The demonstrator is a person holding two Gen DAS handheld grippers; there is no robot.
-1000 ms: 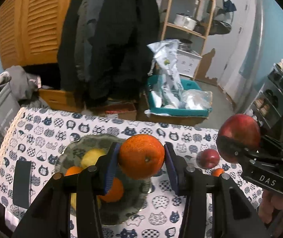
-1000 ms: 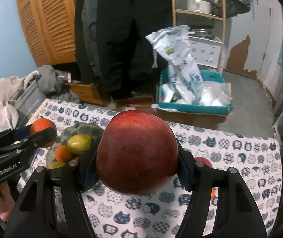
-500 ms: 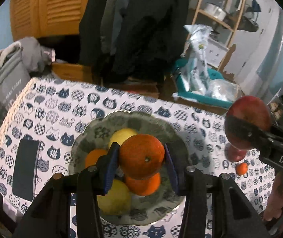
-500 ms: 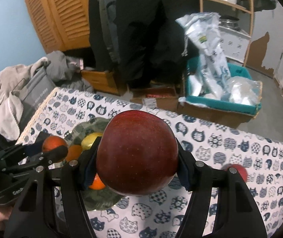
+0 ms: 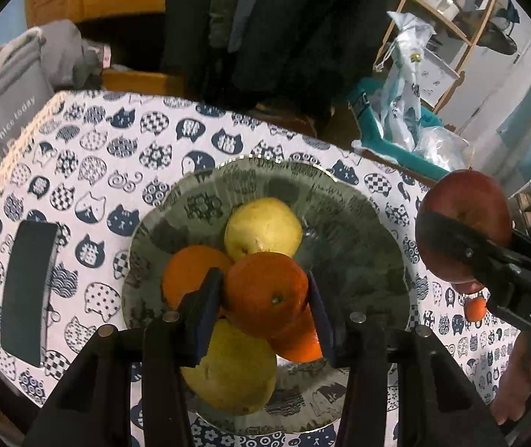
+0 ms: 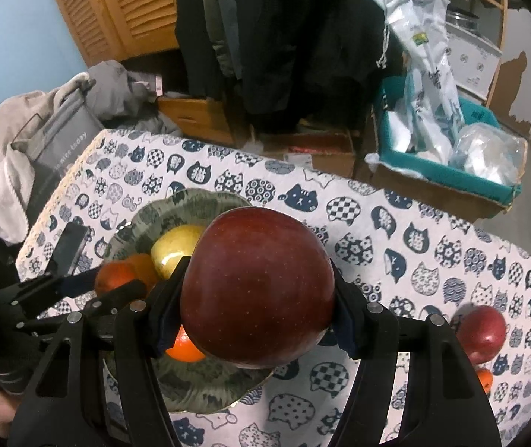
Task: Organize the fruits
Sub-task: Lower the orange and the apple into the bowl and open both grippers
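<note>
Hovering over the fruit plate on the worktop, the left gripper clamps a firm, smooth orange across its middle while the right gripper pinches a heavy, bruisable apple.

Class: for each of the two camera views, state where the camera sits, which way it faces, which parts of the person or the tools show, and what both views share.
Left wrist view: sits on the left gripper, facing down at the grey patterned plate; its fingers clamp a round orange; the right gripper and hand show.
Right wrist view: sits on the right gripper, facing down over the cat-print tablecloth; it clamps a large red apple.
Shared: plate, both held fruits, tablecloth.
</note>
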